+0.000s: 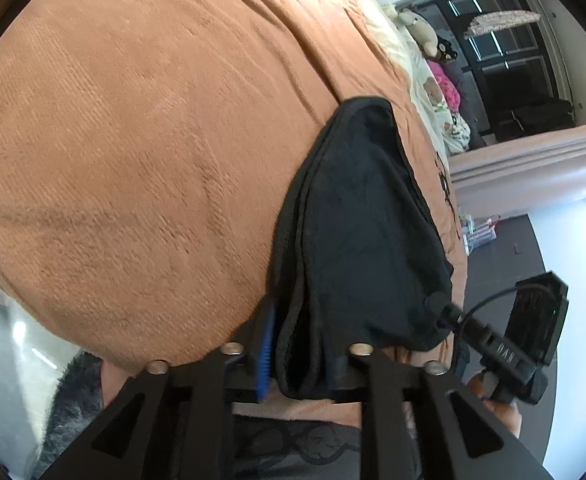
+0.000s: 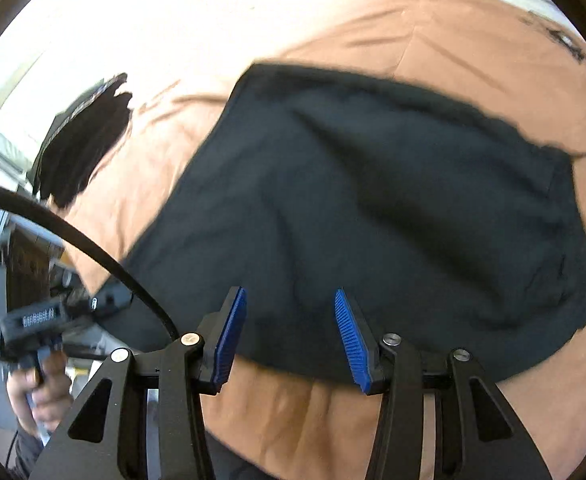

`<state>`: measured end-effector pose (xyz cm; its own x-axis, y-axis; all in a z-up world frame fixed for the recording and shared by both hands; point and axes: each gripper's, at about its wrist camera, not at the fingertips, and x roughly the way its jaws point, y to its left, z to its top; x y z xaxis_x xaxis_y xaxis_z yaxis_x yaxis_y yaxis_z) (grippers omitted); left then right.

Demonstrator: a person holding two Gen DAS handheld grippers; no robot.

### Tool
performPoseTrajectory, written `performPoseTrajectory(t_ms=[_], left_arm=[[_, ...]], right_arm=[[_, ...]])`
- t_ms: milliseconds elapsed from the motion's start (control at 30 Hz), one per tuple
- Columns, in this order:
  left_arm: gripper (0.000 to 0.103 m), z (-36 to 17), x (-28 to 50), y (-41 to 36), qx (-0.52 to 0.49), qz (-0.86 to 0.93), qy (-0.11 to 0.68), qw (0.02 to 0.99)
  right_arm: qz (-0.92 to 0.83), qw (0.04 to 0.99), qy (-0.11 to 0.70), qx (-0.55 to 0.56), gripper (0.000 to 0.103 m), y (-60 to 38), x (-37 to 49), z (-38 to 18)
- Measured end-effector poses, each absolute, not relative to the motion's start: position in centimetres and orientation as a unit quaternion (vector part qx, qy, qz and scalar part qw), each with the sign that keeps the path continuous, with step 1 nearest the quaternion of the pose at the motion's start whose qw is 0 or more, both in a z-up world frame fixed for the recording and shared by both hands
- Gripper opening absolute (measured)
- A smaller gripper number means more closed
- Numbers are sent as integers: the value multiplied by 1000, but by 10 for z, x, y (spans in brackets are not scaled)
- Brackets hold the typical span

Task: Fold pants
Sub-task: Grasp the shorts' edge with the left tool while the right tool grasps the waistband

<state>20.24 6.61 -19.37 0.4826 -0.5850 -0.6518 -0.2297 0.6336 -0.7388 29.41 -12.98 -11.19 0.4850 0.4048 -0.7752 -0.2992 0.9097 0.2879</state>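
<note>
Black pants lie folded lengthwise on a brown bedspread. Their near end sits between the fingers of my left gripper and drapes over the right finger, hiding it. The left blue pad stands just clear of the cloth, so the jaws look open. In the right wrist view the pants spread wide and blurred. My right gripper hovers open over their near edge, with nothing pinched between its blue pads. A hand holds each gripper's handle.
Pillows and stuffed toys lie at the head of the bed. A pink bed frame and dark floor are to the right. A black cable arcs by the left finger. A dark blurred shape sits at the bedspread's left.
</note>
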Motion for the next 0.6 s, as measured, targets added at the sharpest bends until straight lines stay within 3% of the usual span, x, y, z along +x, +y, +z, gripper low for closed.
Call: performPoseTrajectory(t_ms=[100,300,367,400,467,600], left_arm=[[26,-197,206,70,-426,-112,490,752],[26,-200,213,66,-433,-116,492,746],[26,-200,214,64,-433,-115,491,747],[25,-200,215,62,-429,-114,492,749],[9,-202,216,61,-427,-114,499,746],[7,-205,215,63,-435,-114,499,741]], right_arm=[[193,865,458,67,36,-130,315,-111],[168,869,459,81,35,-123,364,-118],[161,868,464,81,29,-121,379,-122],[156,866,467,83,29,-122,385,-124],[148,863,474,91,29,-123,397,-129],[133,858,485,101,29,-124,426,-143]])
